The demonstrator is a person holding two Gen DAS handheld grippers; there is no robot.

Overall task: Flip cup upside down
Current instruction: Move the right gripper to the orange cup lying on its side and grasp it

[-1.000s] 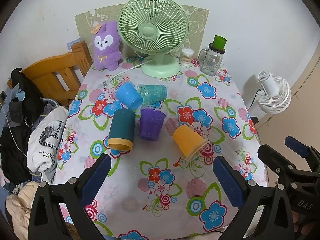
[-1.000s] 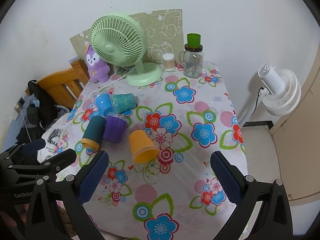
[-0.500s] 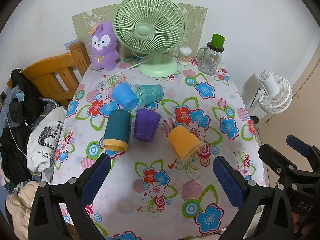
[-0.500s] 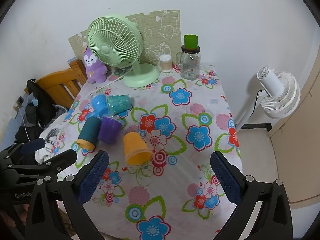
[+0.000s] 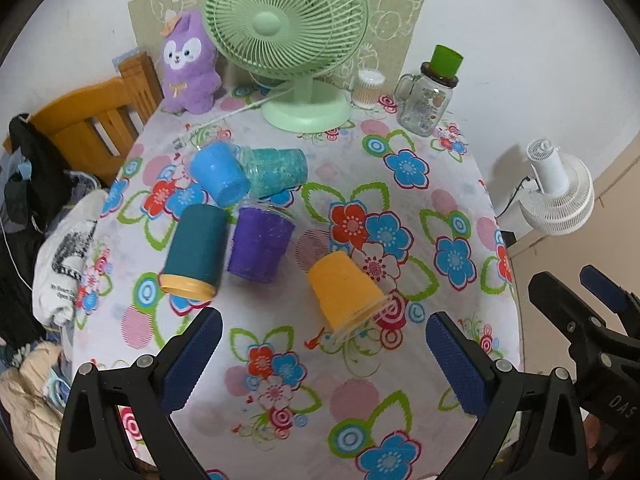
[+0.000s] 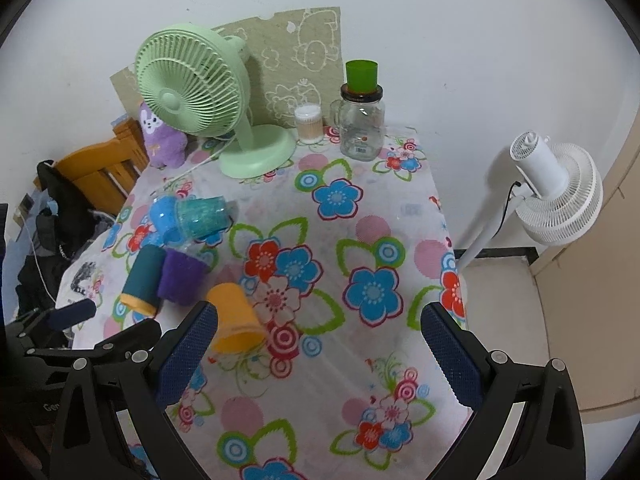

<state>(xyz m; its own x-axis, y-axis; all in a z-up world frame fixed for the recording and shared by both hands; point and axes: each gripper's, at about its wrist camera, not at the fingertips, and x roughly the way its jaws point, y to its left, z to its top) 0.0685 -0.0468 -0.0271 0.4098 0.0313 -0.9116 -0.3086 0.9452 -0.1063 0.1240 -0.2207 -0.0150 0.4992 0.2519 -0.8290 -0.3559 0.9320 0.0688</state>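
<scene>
Several cups lie on their sides on the flowered tablecloth (image 5: 440, 184): an orange cup (image 5: 344, 290) nearest me, a purple cup (image 5: 258, 244), a dark teal cup with an orange rim (image 5: 196, 250), a light blue cup (image 5: 218, 172) and a glittery teal cup (image 5: 276, 170). My left gripper (image 5: 324, 360) is open and empty, above the table just in front of the orange cup. My right gripper (image 6: 318, 354) is open and empty, with the orange cup (image 6: 234, 318) by its left finger. The other cups lie to the left in the right wrist view (image 6: 176, 274).
A green desk fan (image 5: 288, 40), a purple plush toy (image 5: 188, 68), a glass jar with a green cup on top (image 5: 430, 98) and a small container (image 5: 368, 88) stand at the table's back. A wooden chair (image 5: 92, 120) and clothes are left; a white floor fan (image 5: 560, 196) is right.
Both grippers have moved forward and lower towards the table; the cups look larger and closer. The cups have not moved. Both grippers stay open.
</scene>
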